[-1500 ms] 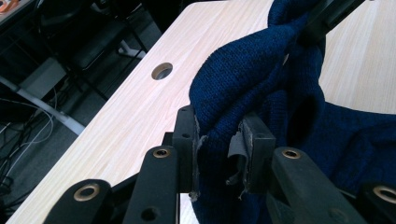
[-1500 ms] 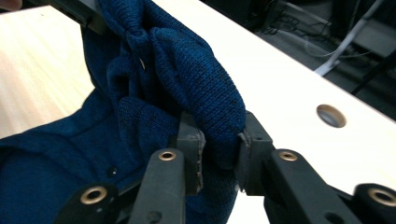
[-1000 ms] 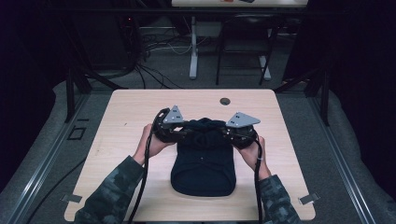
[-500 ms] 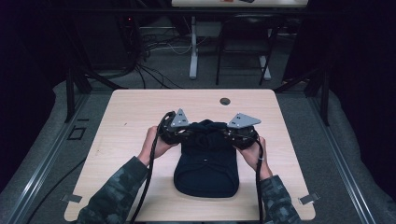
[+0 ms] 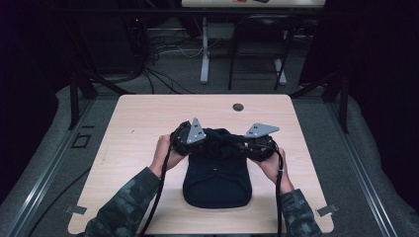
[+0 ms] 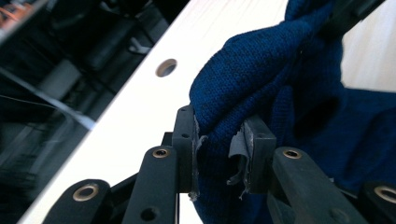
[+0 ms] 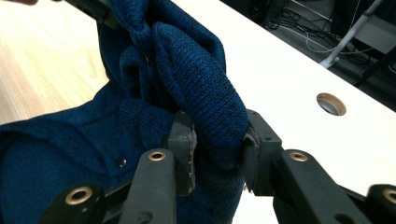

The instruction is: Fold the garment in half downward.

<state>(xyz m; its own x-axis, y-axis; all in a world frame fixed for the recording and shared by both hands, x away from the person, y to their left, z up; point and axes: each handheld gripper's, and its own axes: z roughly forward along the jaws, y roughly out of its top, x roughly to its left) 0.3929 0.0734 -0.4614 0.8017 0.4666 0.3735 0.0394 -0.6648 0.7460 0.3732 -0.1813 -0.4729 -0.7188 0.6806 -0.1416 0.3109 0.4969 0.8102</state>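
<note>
Since a second ago the left claw (image 5: pixel 197 140) has slid inward along the far edge of the dark blue knitted garment (image 5: pixel 216 177), and the bunched fabric between the two claws now stands as a tighter, narrower hump; the near part of the garment lies flat on the worktop (image 5: pixel 143 118) as it did before, in the middle of the board and close to the person's edge. In the left gripper view the left claw (image 6: pixel 219 144) is clamped on a thick fold of the knit, its pads pressed into the cloth from both sides. In the right gripper view the right claw (image 7: pixel 217 144) also has a rounded roll of the same fabric between its pads, which touch it on both sides; its jaws have just been opening a little, yet the fold sits gripped between them. A small dark snap button (image 7: pixel 121 162) shows on the flat cloth below that fold. A round hole (image 5: pixel 238 107) lies in the worktop beyond the garment, well apart from it. No brand, label or writing can be read anywhere.
</note>
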